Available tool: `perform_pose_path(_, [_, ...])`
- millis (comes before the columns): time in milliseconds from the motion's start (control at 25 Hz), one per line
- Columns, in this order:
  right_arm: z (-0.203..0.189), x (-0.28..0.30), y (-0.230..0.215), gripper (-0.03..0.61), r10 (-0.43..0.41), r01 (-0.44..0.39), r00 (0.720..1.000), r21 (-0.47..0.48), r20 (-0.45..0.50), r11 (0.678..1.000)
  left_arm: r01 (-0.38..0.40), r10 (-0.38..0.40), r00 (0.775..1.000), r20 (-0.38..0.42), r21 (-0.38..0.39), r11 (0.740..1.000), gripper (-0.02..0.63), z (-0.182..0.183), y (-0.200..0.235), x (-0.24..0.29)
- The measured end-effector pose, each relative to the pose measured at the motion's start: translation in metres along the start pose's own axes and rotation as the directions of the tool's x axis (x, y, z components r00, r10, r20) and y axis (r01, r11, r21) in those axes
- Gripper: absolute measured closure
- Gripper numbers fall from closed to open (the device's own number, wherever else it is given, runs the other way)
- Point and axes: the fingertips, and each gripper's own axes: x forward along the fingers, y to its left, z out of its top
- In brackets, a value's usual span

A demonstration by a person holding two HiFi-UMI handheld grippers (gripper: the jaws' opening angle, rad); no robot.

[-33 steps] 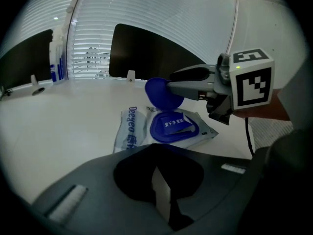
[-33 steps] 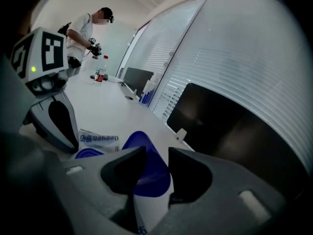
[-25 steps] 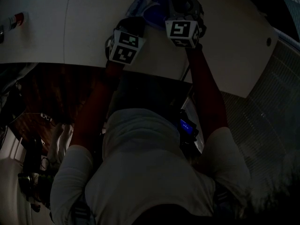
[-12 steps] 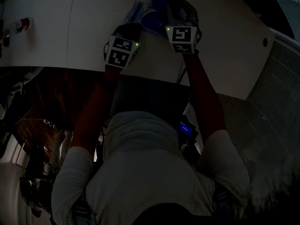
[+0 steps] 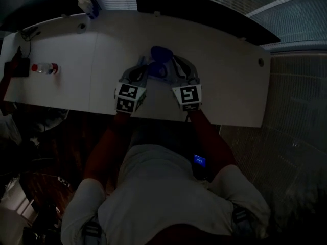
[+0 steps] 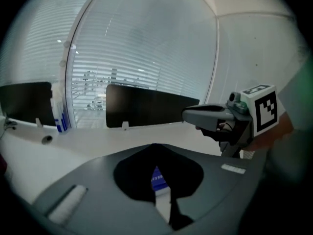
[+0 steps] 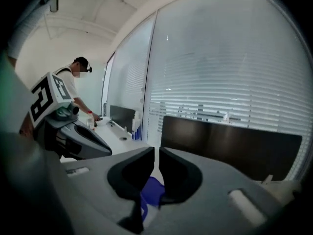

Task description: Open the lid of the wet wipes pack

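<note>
Two grippers, one wet wipes pack [image 5: 160, 55]. Left gripper [image 5: 144, 65] pinched pack at its 9 o'clock. Right gripper [image 5: 174, 65], jaws just closing, nipped its one blue lid [image 7: 151, 192] at 3 o'clock.

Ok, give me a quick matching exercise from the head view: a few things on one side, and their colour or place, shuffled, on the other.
Things:
1 wet wipes pack
2 small bottle
3 divider panel
4 table

Colour or place:
A white surface
B black, along the table's far edge
C blue, near the table's middle
D at the table's left end

Pairs: 1-C, 2-D, 3-B, 4-A
</note>
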Motion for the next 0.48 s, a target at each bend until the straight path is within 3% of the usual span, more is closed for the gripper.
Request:
perform_pose_path(320, [0.087,-0.082,-0.002,0.577,-0.039,0.022,0.989,0.115,0.143,0.993,0.058,-0.054,0.983,0.175,-0.018,0.998,0.611,0.084,-0.064,-0.065])
perform_pose_path(480, [0.121,-0.113,0.01,0.577,-0.018,-0.001,0.981,0.095,0.192,0.995,0.076,-0.073,0.964,0.254,-0.004,0.997,0.611,0.116,-0.088,-0.094])
